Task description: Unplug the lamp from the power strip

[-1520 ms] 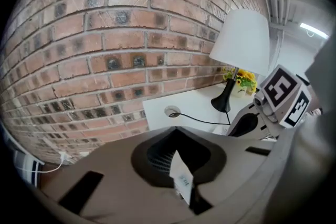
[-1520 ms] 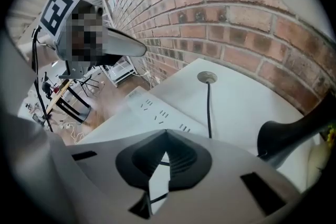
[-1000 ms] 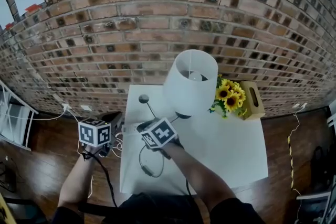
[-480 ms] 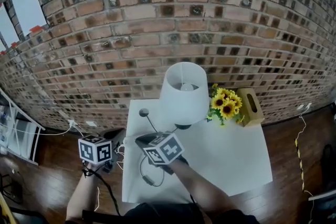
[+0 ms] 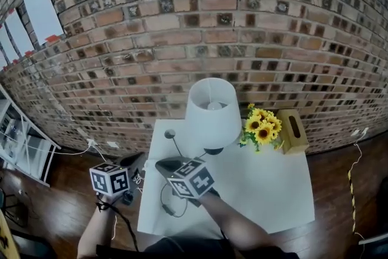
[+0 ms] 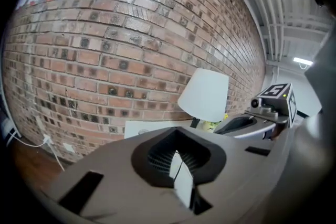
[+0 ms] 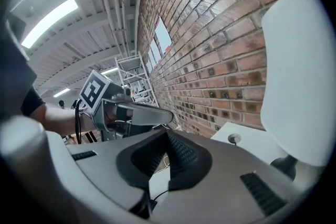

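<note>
In the head view, the lamp with the round white shade [image 5: 210,111] stands at the back of the white square table [image 5: 267,191], beside the yellow sunflowers [image 5: 262,127] and a small wooden box [image 5: 293,133], in front of the red brick wall [image 5: 182,39]. Its thin black cord [image 5: 165,208] lies in a loose loop on the table, just under the right gripper [image 5: 161,162]. The left gripper [image 5: 131,161] hangs past the table's left edge, over the brown wood floor [image 5: 54,209], near some white wires [image 5: 137,176]. I cannot find the power strip or the plug here. Since a second ago both grippers have come up a bit, and the table and lamp now sit lower in the picture, with more wall showing. In the left gripper view its two jaws are pressed together; a pale sliver shows low in the seam, but I cannot tell what it is. In the right gripper view those jaws also meet at the tip and grip nothing; a bit of table and cord peeks through below. Both tools went up with no plug in them, so I think no pulling is going on right now, and I cannot tell if the plug is out yet.
</note>
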Motion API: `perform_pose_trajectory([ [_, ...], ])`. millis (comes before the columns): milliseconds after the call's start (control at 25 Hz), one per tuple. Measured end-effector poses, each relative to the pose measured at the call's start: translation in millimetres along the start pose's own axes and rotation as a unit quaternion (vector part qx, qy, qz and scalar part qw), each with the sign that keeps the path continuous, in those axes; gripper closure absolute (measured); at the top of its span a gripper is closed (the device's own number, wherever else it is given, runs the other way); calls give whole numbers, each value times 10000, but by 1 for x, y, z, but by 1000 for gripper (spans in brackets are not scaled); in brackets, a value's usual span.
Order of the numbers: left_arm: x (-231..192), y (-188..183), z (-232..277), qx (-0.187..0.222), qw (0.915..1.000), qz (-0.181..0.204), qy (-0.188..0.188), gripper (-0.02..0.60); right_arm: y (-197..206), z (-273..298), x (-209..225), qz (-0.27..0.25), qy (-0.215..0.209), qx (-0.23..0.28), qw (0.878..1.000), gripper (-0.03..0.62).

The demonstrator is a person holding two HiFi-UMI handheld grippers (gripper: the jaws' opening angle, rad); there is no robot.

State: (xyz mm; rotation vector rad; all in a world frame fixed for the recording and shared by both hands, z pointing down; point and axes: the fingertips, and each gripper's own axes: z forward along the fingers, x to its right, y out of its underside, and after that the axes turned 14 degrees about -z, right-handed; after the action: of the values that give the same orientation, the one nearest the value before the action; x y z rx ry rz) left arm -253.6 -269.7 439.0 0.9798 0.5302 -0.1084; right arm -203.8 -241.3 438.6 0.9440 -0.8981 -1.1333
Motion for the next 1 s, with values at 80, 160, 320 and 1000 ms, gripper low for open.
perform_pose_trajectory([
  [80,-3,2,-7,84,9997,-54,-217,572,7,0,-3,-27,-95,-55,9999,595],
  [160,-6,6,-16,140,9990,-93,-426,572,13,2,-8,-12,-230,-76,9997,594],
  [320,-11,21,-35,92,9970,-118,-757,572,20,13,-18,44,-497,-105,9987,594],
  [1000,-43,15,-120,800,9909,-92,-1081,572,-9,45,-70,-278,-771,170,9965,594],
])
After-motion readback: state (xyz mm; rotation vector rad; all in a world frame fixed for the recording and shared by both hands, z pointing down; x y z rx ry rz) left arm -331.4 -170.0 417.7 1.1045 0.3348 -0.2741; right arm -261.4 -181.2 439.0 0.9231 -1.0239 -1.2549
